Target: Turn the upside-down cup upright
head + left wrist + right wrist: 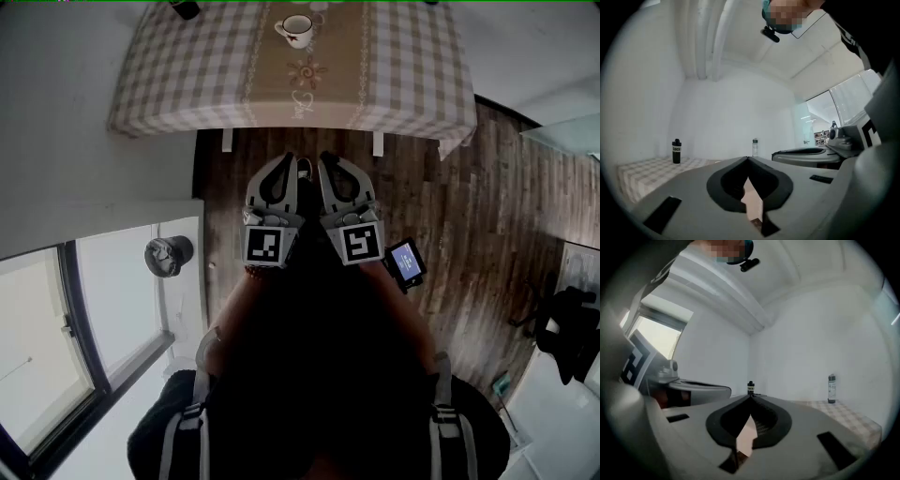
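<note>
A white cup (297, 30) with a handle on its left stands on the beige middle strip of the checked tablecloth (178, 84), far from me. From this height I cannot tell which way up it is. My left gripper (284, 164) and right gripper (330, 161) hang side by side over the wooden floor, short of the table's near edge. Both are shut with nothing between the fingers, as the left gripper view (748, 158) and the right gripper view (751, 396) show. The cup appears in neither gripper view.
A black bottle (676, 151) and a clear bottle (755, 147) stand at the table's far side. A small lit screen (406, 262) sits by the right arm. A round grey object (169, 255) lies by the window at left, a black chair (572, 328) at right.
</note>
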